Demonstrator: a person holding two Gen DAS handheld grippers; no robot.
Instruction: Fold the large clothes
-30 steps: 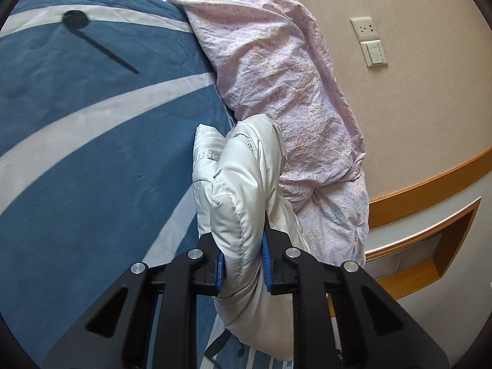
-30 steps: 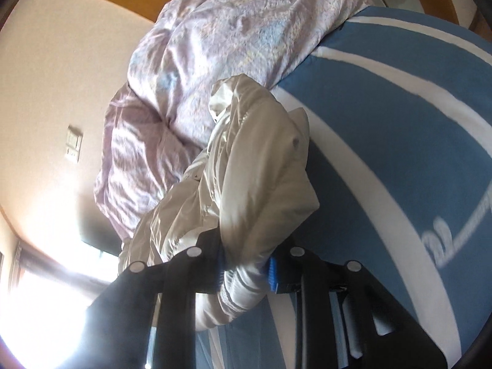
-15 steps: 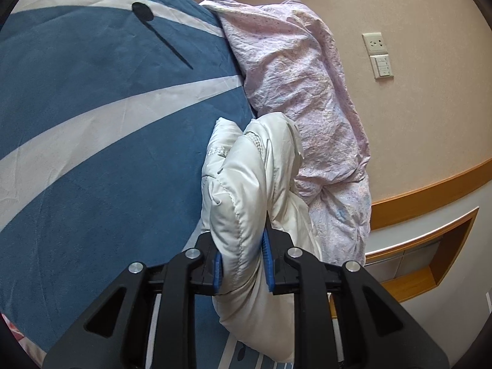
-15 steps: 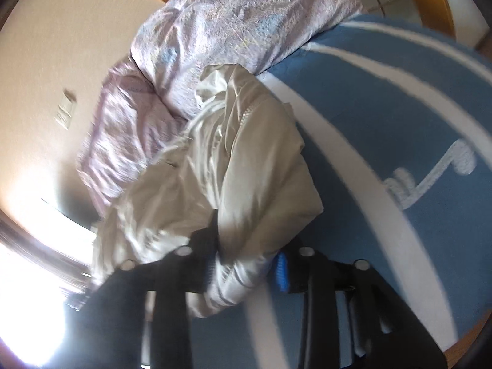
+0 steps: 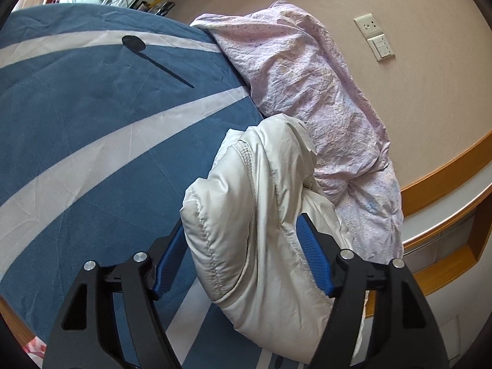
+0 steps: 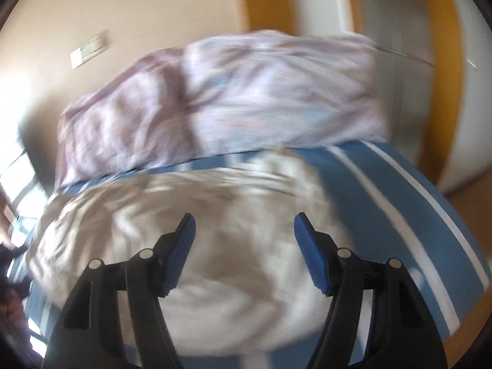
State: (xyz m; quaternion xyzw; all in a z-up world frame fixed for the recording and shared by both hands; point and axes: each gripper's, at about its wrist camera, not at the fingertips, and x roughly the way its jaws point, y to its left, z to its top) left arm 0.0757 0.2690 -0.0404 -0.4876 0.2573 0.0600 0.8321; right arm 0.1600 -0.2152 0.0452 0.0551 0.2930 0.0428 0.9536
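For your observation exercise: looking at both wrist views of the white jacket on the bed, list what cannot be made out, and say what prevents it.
1. Right wrist view: motion blur smears the white jacket; its folds and seams are unreadable.
2. Left wrist view: the jacket's lower end is cut off by the frame edge and the left gripper.
3. Left wrist view: the items beyond the blue bedspread, top left, are too small to identify.

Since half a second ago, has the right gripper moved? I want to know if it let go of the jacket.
Yes. The right gripper has swung toward the orange-trimmed cabinet, its jaws now open over the white jacket.
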